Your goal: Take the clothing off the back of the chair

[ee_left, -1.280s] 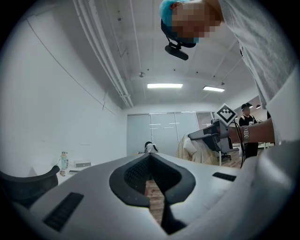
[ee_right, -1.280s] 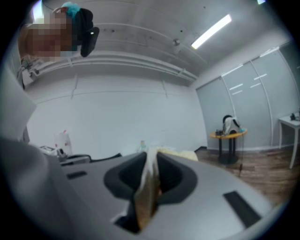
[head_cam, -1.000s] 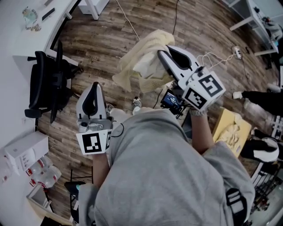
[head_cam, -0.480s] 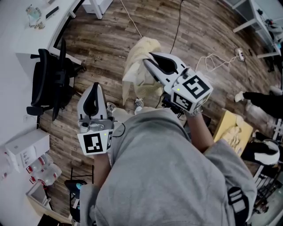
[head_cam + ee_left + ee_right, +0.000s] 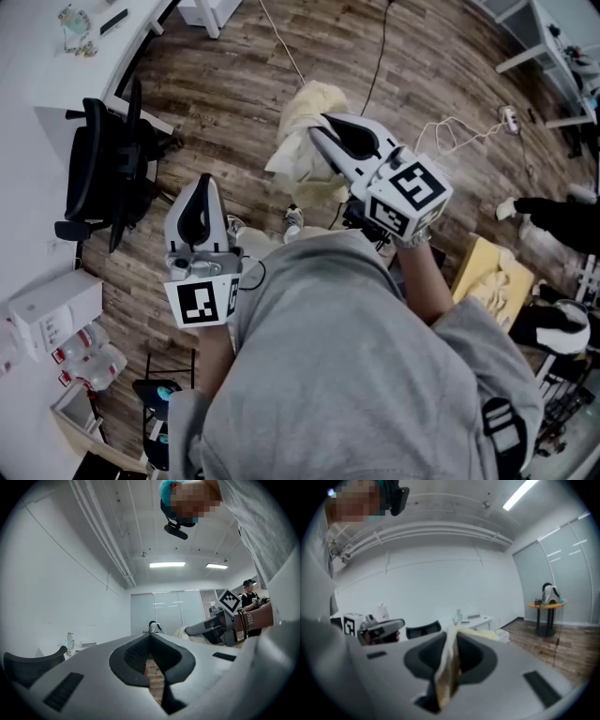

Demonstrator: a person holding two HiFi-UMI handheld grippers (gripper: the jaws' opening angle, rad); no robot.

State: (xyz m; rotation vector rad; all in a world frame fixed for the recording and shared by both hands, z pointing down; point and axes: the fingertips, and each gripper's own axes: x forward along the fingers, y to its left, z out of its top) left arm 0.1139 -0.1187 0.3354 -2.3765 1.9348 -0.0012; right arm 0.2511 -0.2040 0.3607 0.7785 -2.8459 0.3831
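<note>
A pale yellow garment hangs bunched over the wooden floor, off the chair. My right gripper is shut on it, and a fold of the cloth runs down between the jaws of the right gripper. The black office chair stands at the left by the desk, with no cloth showing on it. My left gripper is level and lower left of the garment, apart from it. In the left gripper view the left gripper has its jaws meeting at the tip with nothing between them.
A white desk runs along the upper left. Cables and a power strip lie on the floor. A cardboard box with cloth and a seated person's leg are at the right. A white box sits lower left.
My right gripper has moved left and slightly down with the garment, which now hangs narrower and more bunched. The left gripper has stayed where it was.
</note>
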